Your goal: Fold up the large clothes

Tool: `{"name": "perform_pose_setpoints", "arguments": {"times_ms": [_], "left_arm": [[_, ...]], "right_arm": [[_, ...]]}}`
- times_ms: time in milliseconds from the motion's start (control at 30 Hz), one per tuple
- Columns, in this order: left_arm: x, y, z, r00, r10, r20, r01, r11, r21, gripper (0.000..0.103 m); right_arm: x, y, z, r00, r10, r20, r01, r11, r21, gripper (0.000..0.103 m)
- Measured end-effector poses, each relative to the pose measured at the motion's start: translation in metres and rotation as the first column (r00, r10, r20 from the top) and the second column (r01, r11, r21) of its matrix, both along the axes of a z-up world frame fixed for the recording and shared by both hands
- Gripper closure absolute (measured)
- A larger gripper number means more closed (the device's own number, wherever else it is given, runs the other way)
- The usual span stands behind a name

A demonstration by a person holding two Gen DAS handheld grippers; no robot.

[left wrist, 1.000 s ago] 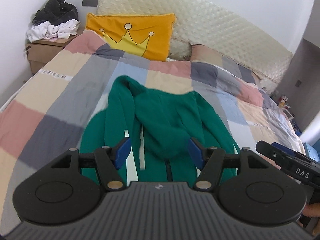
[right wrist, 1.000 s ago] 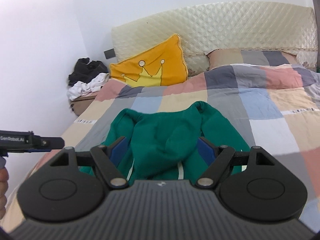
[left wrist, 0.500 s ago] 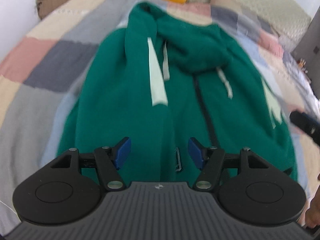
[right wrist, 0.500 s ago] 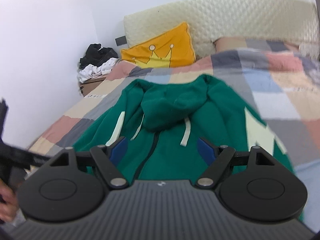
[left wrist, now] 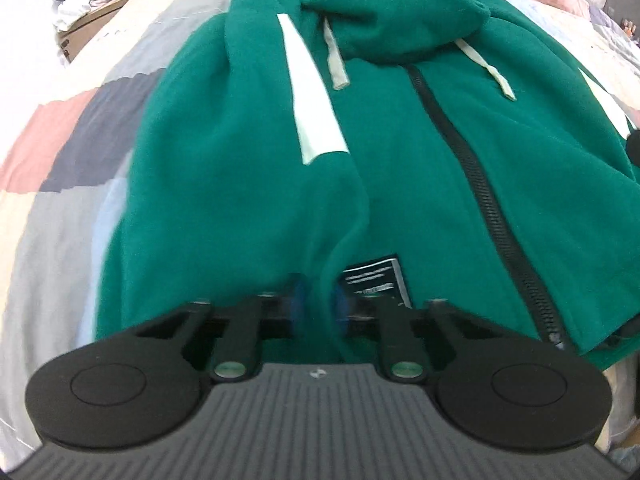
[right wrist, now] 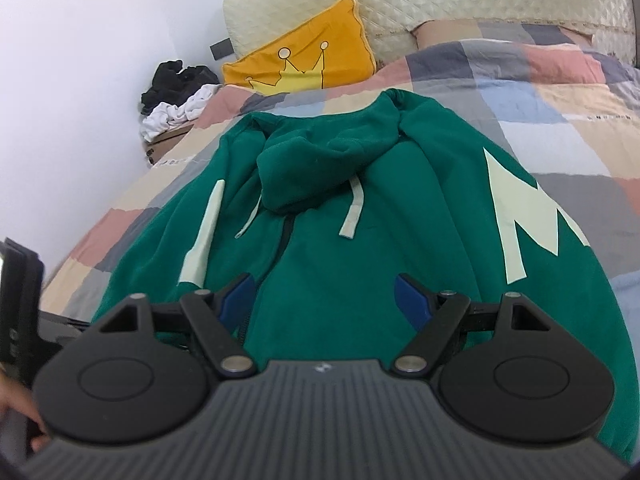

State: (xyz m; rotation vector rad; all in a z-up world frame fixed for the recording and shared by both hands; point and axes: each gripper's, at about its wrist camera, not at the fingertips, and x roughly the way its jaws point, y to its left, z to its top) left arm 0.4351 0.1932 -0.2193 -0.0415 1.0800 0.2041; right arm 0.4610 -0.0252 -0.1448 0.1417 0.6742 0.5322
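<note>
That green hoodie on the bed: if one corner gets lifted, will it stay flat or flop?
Probably flop: the green hoodie already bunches into a soft ridge where the left gripper pinches its hem. Its fleece looks thick, so likely fairly heavy and not slippery. The drawstrings would probably dangle.

The hoodie (right wrist: 360, 240) is deep green, with pale mint stripes, a pale letter M at 3 o'clock and a black zipper (left wrist: 472, 168). The quilt (right wrist: 540, 92) has checks of pink, beige, grey and light blue. The pillow (right wrist: 308, 60) is orange-yellow with a crown drawing.
</note>
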Motion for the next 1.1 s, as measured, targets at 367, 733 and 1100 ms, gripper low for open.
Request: {"name": "perform_pose_setpoints", "arguments": {"times_ms": [367,733,1100], "left_arm": [[-0.021,0.151,0.106,0.949,0.272,0.161,-0.242,0.953,-0.183,0.095],[0.020,0.357,0.171,0.744,0.575,0.341,-0.593,0.803,-0.060,0.096],[0.108,0.491,0.104,0.624,0.705,0.338,-0.754,0.657,0.021,0.096]], "right_arm": [[0.002,0.003,0.004,1.000,0.006,0.014,-0.006,1.000,0.016,0.024],[0.015,0.016,0.004,0.997,-0.028,0.077,0.027,1.000,0.007,0.024],[0.039,0.045,-0.010,0.993,-0.016,0.113,0.020,0.999,-0.033,0.024]]}}
